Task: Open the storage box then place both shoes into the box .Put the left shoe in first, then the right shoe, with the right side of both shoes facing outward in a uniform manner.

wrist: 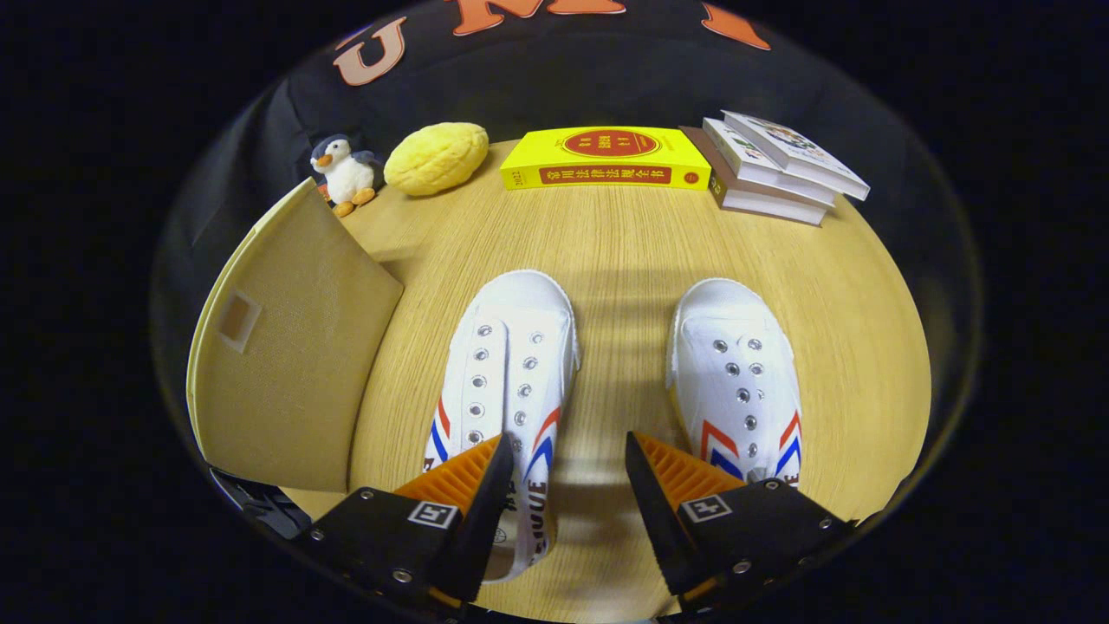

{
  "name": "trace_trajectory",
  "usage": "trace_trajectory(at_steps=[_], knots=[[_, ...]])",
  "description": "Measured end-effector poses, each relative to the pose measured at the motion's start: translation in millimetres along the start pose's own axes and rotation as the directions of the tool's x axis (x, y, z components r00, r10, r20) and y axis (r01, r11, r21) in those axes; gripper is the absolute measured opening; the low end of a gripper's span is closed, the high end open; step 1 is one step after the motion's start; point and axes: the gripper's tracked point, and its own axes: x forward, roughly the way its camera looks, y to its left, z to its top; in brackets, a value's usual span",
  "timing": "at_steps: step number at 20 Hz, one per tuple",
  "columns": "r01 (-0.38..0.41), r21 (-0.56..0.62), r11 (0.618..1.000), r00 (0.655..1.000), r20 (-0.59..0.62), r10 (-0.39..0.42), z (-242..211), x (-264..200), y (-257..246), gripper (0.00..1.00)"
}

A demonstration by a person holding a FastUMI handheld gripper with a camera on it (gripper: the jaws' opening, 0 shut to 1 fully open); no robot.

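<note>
Now the tool (567, 472), fingers apart, is hovering above the left shoe (507, 373); box (286, 364) at nine o'clock needs opening first.

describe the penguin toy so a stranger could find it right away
Start at the tall beige storage box standing on the wooden table. Just past its far corner sits the penguin toy, next to a yellow bread-shaped plush. It alone has a face and orange feet.
</note>
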Motion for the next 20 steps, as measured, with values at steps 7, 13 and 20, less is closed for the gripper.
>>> trace_trajectory(at_steps=[7, 13, 20], knots=[[-0.022, -0.081, 0.996, 0.98, -0.201, 0.005, -7, 8, 17, 0.31], [-0.031, -0.039, 0.999, 0.988, -0.151, 0.025, -5, 5, 13, 0.17], [-0.101, 0.121, 0.987, 0.992, -0.064, 0.11, 4, -4, 22, 0.0]])
